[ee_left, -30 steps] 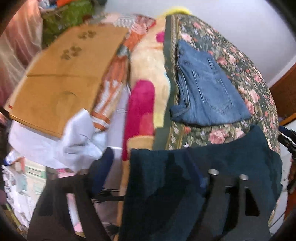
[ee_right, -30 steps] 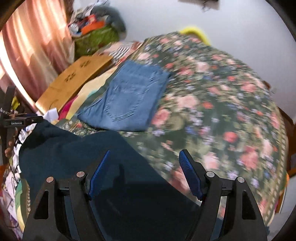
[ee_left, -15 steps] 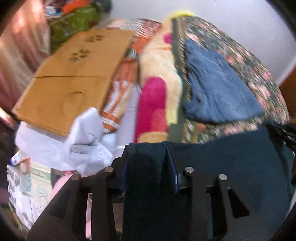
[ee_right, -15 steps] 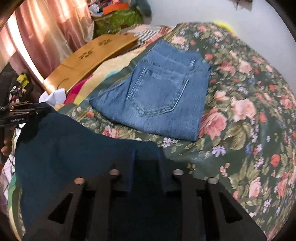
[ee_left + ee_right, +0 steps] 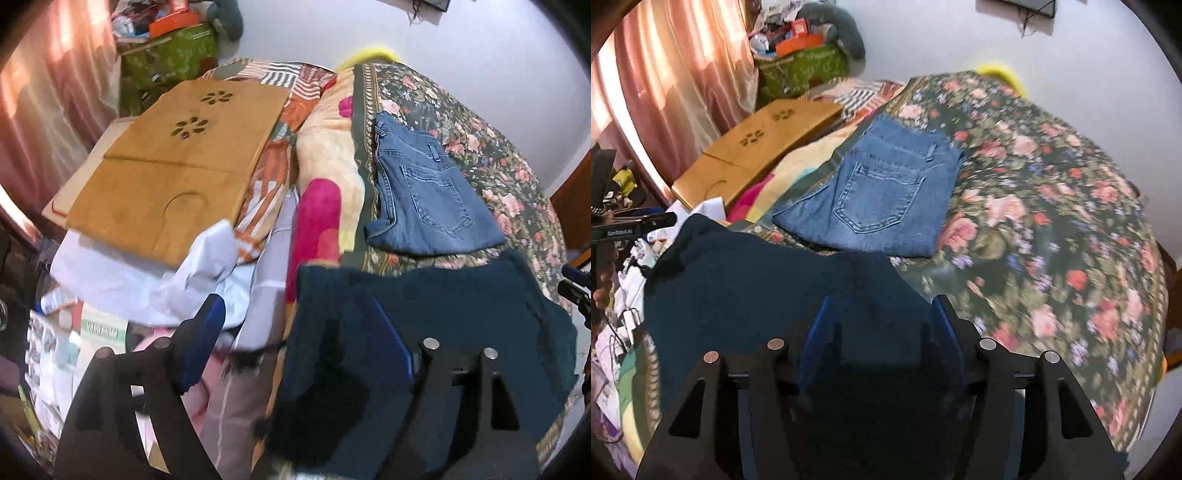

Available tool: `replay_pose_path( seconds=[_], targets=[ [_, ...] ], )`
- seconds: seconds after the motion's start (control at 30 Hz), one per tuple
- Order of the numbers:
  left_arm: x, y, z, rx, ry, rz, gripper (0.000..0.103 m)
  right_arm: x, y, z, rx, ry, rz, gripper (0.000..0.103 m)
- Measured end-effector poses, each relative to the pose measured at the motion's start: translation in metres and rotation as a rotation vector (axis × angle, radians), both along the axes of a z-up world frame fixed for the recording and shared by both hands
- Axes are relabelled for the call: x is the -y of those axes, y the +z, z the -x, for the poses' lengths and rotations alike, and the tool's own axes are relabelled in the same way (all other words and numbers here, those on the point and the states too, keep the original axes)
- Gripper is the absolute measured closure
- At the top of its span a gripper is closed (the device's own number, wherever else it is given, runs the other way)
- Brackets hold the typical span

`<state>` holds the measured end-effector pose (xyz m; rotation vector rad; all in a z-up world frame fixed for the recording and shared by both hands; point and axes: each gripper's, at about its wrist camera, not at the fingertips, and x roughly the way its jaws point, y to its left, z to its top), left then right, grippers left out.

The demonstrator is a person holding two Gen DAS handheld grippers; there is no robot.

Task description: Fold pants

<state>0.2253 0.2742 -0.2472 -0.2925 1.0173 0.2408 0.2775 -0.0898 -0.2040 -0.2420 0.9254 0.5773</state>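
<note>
Dark teal pants [image 5: 424,306] lie bunched on the near edge of the floral bedspread [image 5: 1052,206]. My left gripper [image 5: 295,306] hangs over their left edge. Its jaws are opening, the blue pads [image 5: 205,332] stand wide apart, and cloth lies between them unpressed. My right gripper [image 5: 881,299] hovers over the right part of the dark pants [image 5: 757,288]. Its jaws are opening too, with cloth lying loose between the pads [image 5: 945,325]. Folded blue jeans [image 5: 882,195] rest farther back on the bed.
A wooden lap desk [image 5: 177,162] lies on striped bedding left of the bed, with white cloth [image 5: 155,273] and papers below it. A pink curtain [image 5: 665,85] and a green bag [image 5: 801,70] stand at the back left. A person's hand [image 5: 602,288] holds the left gripper's handle.
Both grippers stood open a second ago, shut on the dark pants half a second ago, and have now let go. Both have drawn back a little.
</note>
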Motion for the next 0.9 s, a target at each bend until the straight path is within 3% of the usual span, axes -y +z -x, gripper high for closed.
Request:
replay_pose_path(
  seconds=[0.2,0.4,0.57,0.63,0.73,0.9],
  targets=[
    [0.006,-0.023,0.048,-0.085,0.008,0.126,0.023,0.031,0.004,0.041,0.023,-0.027,0.007,0.050],
    [0.037,-0.048,0.089,-0.118,-0.029,0.191,0.023,0.064,-0.018,0.071,-0.062,-0.083,-0.036,0.050],
    [0.054,-0.061,0.105,-0.138,-0.039,0.164,0.025,0.092,-0.037,0.086,-0.124,-0.155,-0.054,0.050],
    [0.058,-0.069,0.103,-0.161,-0.032,0.136,0.037,0.103,-0.044,0.090,-0.135,-0.181,-0.055,0.050],
    [0.059,-0.077,0.094,-0.170,-0.008,0.139,0.041,0.113,-0.053,0.095,-0.156,-0.199,-0.058,0.050],
    [0.067,-0.085,0.078,-0.150,-0.025,0.063,0.048,0.122,-0.066,0.104,-0.172,-0.210,-0.076,0.050]
  ],
)
